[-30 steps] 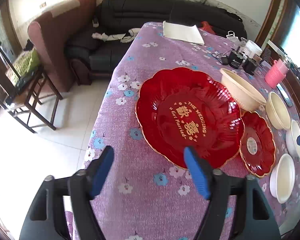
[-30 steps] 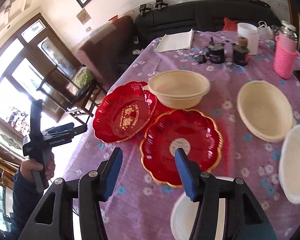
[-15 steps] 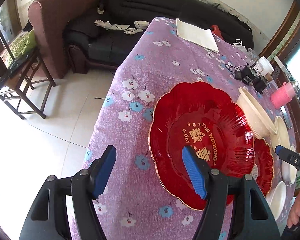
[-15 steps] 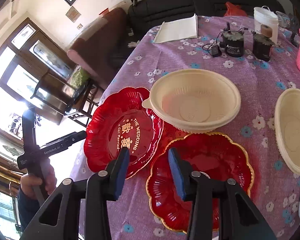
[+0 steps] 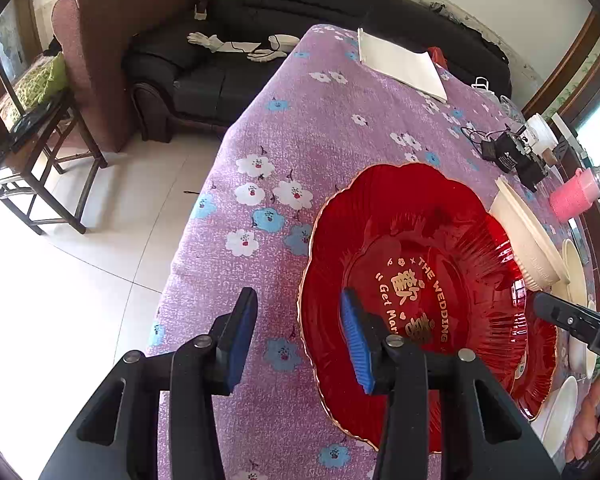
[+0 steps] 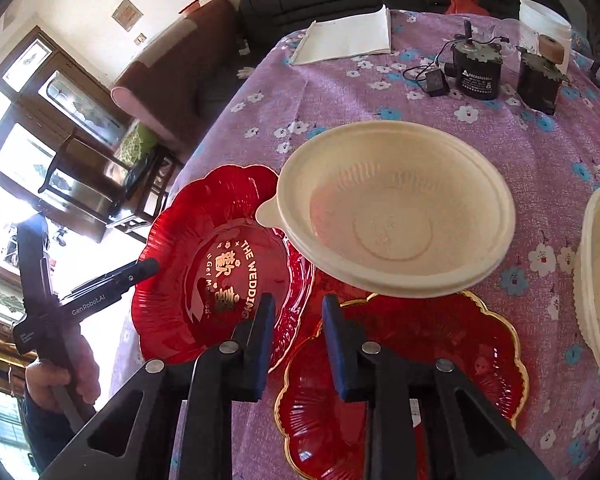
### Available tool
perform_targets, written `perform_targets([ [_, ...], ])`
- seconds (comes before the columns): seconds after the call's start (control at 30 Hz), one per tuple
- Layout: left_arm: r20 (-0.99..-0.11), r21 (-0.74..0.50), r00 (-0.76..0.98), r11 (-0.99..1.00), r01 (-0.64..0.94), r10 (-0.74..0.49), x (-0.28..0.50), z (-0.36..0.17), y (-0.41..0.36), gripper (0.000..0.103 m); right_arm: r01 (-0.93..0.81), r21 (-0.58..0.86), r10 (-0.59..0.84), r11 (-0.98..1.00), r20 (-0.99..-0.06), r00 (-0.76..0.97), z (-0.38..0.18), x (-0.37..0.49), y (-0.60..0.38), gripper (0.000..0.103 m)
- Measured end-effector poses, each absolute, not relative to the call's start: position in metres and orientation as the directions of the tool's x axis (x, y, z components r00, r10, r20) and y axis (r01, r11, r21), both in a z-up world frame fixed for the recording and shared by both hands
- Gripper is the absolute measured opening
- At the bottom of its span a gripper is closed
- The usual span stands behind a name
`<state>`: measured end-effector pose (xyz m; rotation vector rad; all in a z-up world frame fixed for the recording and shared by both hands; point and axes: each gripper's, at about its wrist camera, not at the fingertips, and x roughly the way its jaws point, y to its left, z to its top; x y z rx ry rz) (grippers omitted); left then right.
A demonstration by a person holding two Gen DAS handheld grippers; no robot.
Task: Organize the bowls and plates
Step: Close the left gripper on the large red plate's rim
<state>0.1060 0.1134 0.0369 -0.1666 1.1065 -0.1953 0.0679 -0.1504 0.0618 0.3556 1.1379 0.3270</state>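
Approach step, nothing grasped. Left hand-held gripper point(image 5: 298, 338) released, straddling large red plate point(image 5: 416, 280) rim, frame centre-right. Right hand-held gripper point(image 6: 296, 330) released, over seam between that plate and small red plate point(image 6: 412, 360). Next: clench on rim, lift, stack.

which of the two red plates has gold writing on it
The larger red plate near the table's edge: gold "THE WEDDING" lettering in its centre. The smaller red plate beside it shows none.
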Motion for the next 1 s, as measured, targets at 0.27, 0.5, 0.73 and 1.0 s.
perform_targets([
  [0.27, -0.864, -0.242, 0.436, 0.967, 0.082, -0.253, 0.106, 0.033, 0.108, 0.014, -0.058, 0.44, 0.428, 0.896, -0.825, 0.37, 0.045, 0.079, -0.144, 0.013],
  [0.5, -0.858, -0.21, 0.464, 0.975, 0.079, -0.222, 0.095, 0.041, 0.108, 0.014, -0.062, 0.421, 0.41, 0.905, -0.826, 0.387, 0.05, 0.071, -0.137, 0.012],
  [0.73, -0.847, -0.222, 0.48, 0.972, 0.073, -0.229, 0.077, 0.049, 0.12, 0.014, -0.087, 0.443, 0.439, 0.893, -0.81, 0.389, 0.056, 0.059, -0.131, 0.012],
  [1.0, -0.826, -0.244, 0.507, 0.967, 0.073, -0.247, 0.039, 0.055, 0.13, 0.014, -0.11, 0.466, 0.471, 0.878, -0.797, 0.378, 0.058, 0.032, -0.124, 0.012],
])
